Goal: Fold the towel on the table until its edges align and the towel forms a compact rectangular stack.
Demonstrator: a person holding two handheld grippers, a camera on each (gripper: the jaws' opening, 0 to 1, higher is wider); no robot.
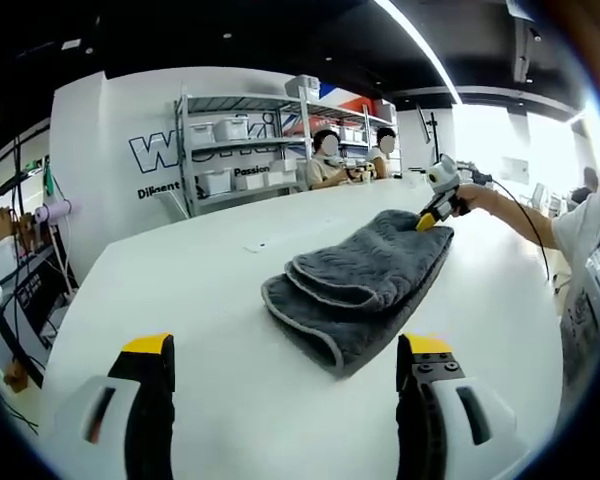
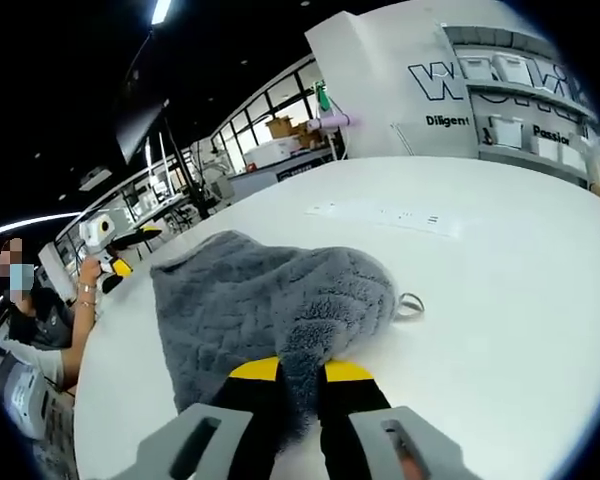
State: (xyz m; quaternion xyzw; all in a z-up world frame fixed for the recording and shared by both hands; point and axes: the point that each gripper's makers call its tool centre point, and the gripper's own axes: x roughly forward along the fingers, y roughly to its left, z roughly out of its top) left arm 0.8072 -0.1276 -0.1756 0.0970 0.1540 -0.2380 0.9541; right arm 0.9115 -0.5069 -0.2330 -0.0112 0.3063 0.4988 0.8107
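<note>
Grey towel point(image 1: 365, 290) lies folded over in a loose bundle mid-table point(image 1: 230, 300). Right gripper point(image 2: 300, 372) pinches its far edge, jaws narrow on the pile. Left gripper point(image 1: 285, 350) hovers short of the towel's near fold, jaws wide, holding nothing.

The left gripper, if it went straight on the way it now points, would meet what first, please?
Most likely the folded grey towel, at its near rounded fold. The left gripper is open, bare white table lying between its fingers and the towel. Depth is hard to judge, so this is an estimate.
</note>
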